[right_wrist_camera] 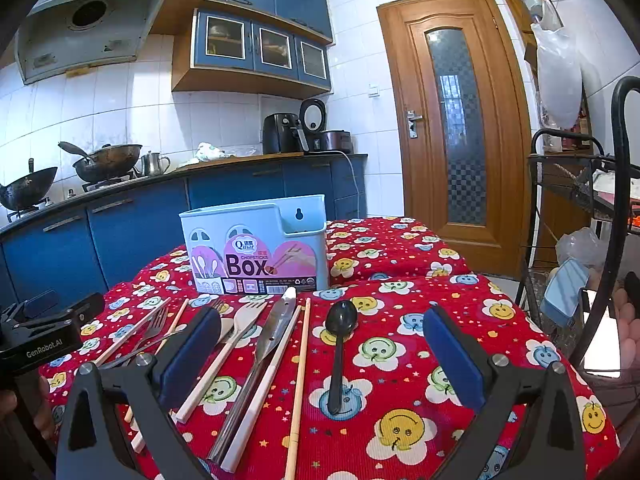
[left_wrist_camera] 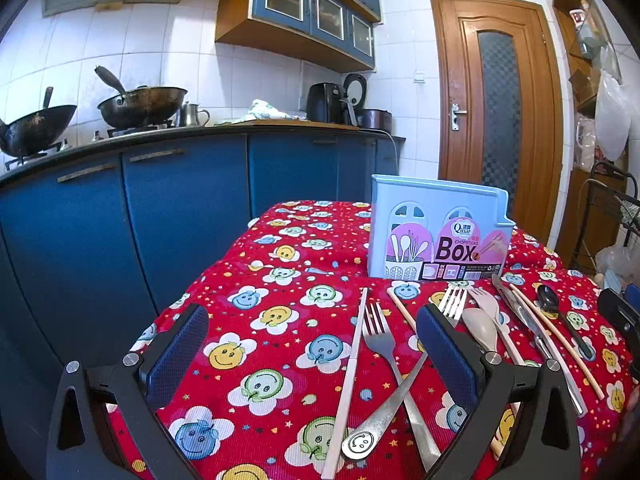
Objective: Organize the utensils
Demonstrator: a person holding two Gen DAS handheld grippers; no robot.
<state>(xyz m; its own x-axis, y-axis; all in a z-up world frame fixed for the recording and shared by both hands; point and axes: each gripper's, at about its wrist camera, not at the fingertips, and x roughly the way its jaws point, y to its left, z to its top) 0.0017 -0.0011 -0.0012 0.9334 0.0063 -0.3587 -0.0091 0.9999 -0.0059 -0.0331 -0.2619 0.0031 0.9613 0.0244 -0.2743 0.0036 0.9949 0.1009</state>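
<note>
Right now both grippers hang over a table spread with a red smiley-flower tablecloth (left_wrist_camera: 280,320), and neither has anything in it. The left gripper (left_wrist_camera: 312,344) has its blue-padded fingers spread wide apart, tipped a little downward, with only cloth and cutlery showing between them. The right gripper (right_wrist_camera: 322,344) is spread just as wide and also angled slightly down.

The pale blue chopsticks box (right_wrist_camera: 256,244) stands upright towards the far side of the table, its pink "Box" label facing the grippers, and I can see nothing sticking out of its top. All the utensils lie flat on the cloth in front of it, fanned out side by side.

From the left view, two metal forks (left_wrist_camera: 384,344) lie crossed over each other between the fingers, one with a smiley face on its handle end, and a pale chopstick (left_wrist_camera: 352,364) lies just beside them on the left. Further right sit a beige spoon (left_wrist_camera: 480,328) and a beige fork (left_wrist_camera: 486,300), partly behind the right-hand finger.

From the right view, a metal knife (right_wrist_camera: 276,328) lies with pale chopsticks on either side, and a black spoon (right_wrist_camera: 340,332) rests alone between the fingers, bowl end towards the box.

Behind the table runs a counter of blue cabinets (left_wrist_camera: 180,208) with two woks (left_wrist_camera: 140,104) on the stove, and a wooden door (right_wrist_camera: 452,120) stands shut.
</note>
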